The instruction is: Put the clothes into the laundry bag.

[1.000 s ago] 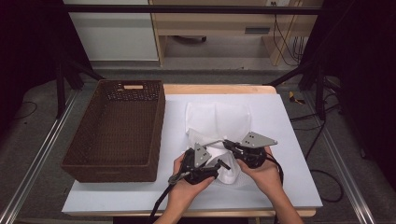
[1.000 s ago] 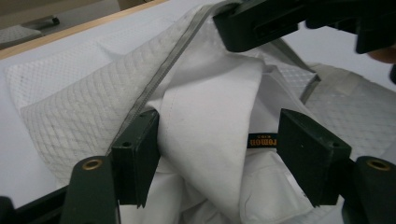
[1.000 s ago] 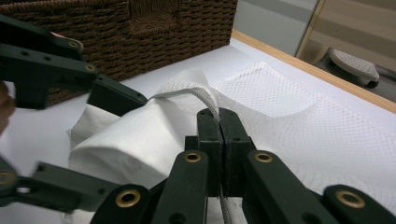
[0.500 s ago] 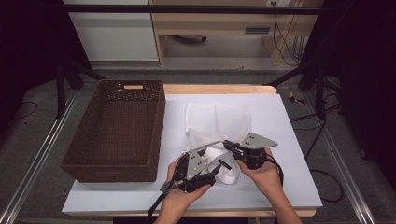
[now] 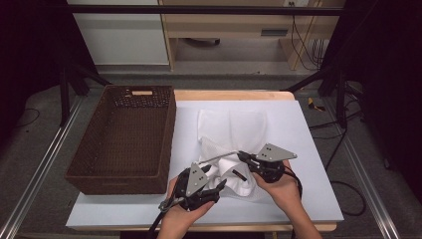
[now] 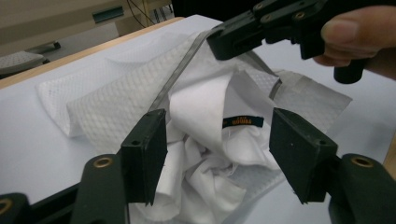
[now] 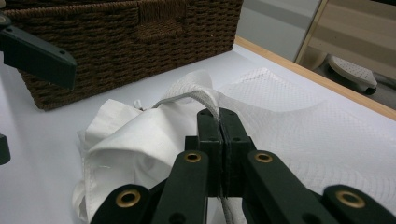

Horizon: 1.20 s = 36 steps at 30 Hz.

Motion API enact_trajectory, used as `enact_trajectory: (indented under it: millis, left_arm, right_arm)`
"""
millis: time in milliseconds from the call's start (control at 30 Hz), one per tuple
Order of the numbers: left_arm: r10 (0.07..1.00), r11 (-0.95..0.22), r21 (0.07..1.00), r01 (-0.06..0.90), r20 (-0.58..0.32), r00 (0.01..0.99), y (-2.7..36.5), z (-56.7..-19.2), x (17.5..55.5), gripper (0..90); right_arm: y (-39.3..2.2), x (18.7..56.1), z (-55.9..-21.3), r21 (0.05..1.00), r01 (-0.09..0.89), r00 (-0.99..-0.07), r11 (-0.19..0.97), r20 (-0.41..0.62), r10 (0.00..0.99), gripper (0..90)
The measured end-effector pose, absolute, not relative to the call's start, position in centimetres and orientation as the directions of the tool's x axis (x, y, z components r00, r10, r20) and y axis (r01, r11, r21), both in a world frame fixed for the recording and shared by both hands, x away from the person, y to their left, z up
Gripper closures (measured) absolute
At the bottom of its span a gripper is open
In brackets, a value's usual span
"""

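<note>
A white mesh laundry bag (image 5: 231, 127) lies on the white table, with a crumpled white garment (image 5: 239, 181) at its near mouth. My right gripper (image 5: 241, 155) is shut on the bag's grey edge band (image 7: 196, 97) and holds it lifted and taut. My left gripper (image 5: 215, 178) hovers open at the garment's left side. Its jaws have just been closing. In the left gripper view the garment (image 6: 201, 107), with a dark label (image 6: 243, 122), lies between and beyond the left gripper (image 6: 217, 140), and the pads do not press on it. The right gripper (image 6: 219, 39) shows above.
A large brown wicker basket (image 5: 169, 134) stands on the table's left half, its near corner close to my left hand. The table's (image 5: 308, 164) right side is bare. A wooden shelf unit and cables stand beyond the far edge.
My left gripper has drawn back toward the near left of the table, away from the bag's mouth, and its jaws stand narrower. The right gripper has kept still on the band.
</note>
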<state>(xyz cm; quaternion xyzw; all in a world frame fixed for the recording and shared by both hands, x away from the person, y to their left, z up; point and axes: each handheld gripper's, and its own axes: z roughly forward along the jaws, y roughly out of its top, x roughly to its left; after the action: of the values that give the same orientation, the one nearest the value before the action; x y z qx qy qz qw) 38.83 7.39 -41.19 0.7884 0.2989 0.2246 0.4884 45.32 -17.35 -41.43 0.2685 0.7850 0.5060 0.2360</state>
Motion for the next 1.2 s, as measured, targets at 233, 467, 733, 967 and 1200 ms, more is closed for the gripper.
enact_trajectory:
  millis: [233,467,733,967,1200]
  left_arm:
    - [0.686,-0.346,0.886,0.309,0.014,0.728,8.4,-41.5,39.2,48.3]
    - [0.693,-0.346,0.868,0.357,-0.02,0.72,8.8,-41.8,39.5,57.4]
    - [0.686,-0.367,0.849,0.381,-0.03,0.727,8.9,-41.7,39.5,69.4]
    - [0.669,-0.407,0.827,0.387,-0.018,0.743,8.9,-42.1,39.6,81.4]
    - [0.656,-0.45,0.787,0.423,-0.031,0.754,8.8,-43.3,40.0,87.8]
  right_arm:
    - [-17.4,44.9,-41.1,0.923,0.172,-0.747,0.343,-0.105,0.657,89.2]
    - [-17.4,44.9,-41.2,0.924,0.17,-0.749,0.342,-0.105,0.655,89.2]
    - [-17.3,44.7,-41.1,0.924,0.164,-0.748,0.345,-0.112,0.655,89.2]
    - [-17.3,44.7,-41.1,0.923,0.16,-0.751,0.349,-0.116,0.65,89.2]
    - [-17.3,44.7,-41.1,0.924,0.162,-0.754,0.348,-0.112,0.647,89.2]
